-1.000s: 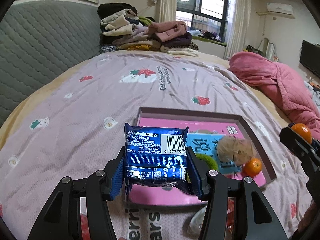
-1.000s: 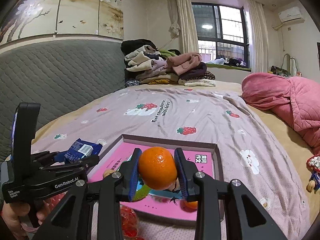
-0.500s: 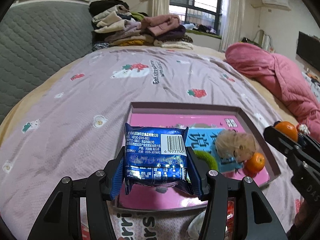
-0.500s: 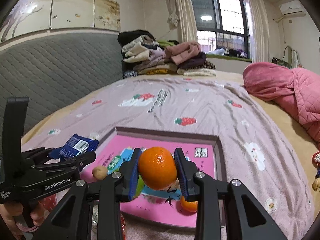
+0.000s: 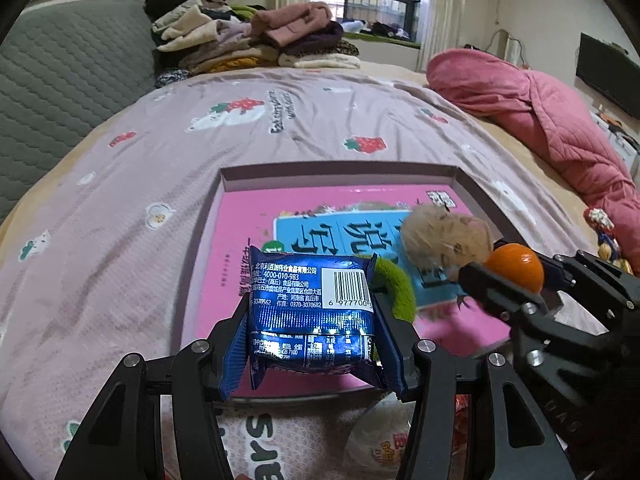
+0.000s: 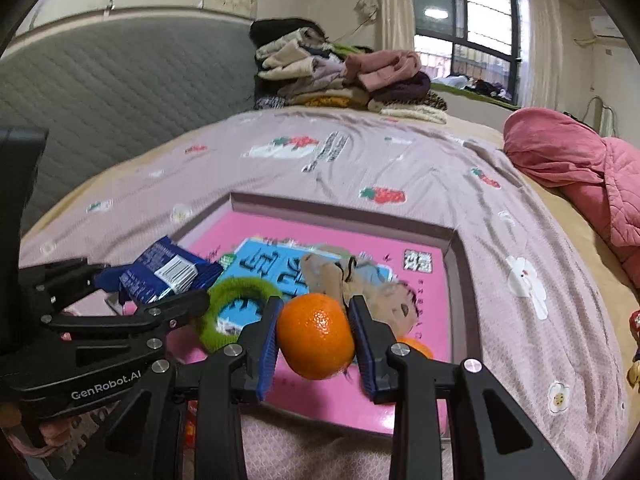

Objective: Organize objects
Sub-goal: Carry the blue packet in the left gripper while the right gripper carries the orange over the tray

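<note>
The left gripper [image 5: 316, 340] is clamped on a blue packet [image 5: 310, 310] and the right gripper [image 6: 316, 340] on an orange [image 6: 316, 336], both above the near end of the tray [image 6: 456, 248]. Best to lower each onto bare pink floor, clear of the green ring [image 6: 224, 316], plush toy [image 5: 444, 236] and second orange [image 6: 416, 346], before letting go. Beyond lie the printed bedsheet [image 5: 160, 152], a pink quilt [image 5: 540, 112], stacked clothes [image 5: 248, 40] and the window [image 6: 464, 28].

Bed [image 5: 168, 152] with printed cover. Tray [image 5: 340, 174] lies on it ahead of both tools; clothes pile [image 5: 248, 40] far ahead; pink quilt [image 5: 540, 120] right.
</note>
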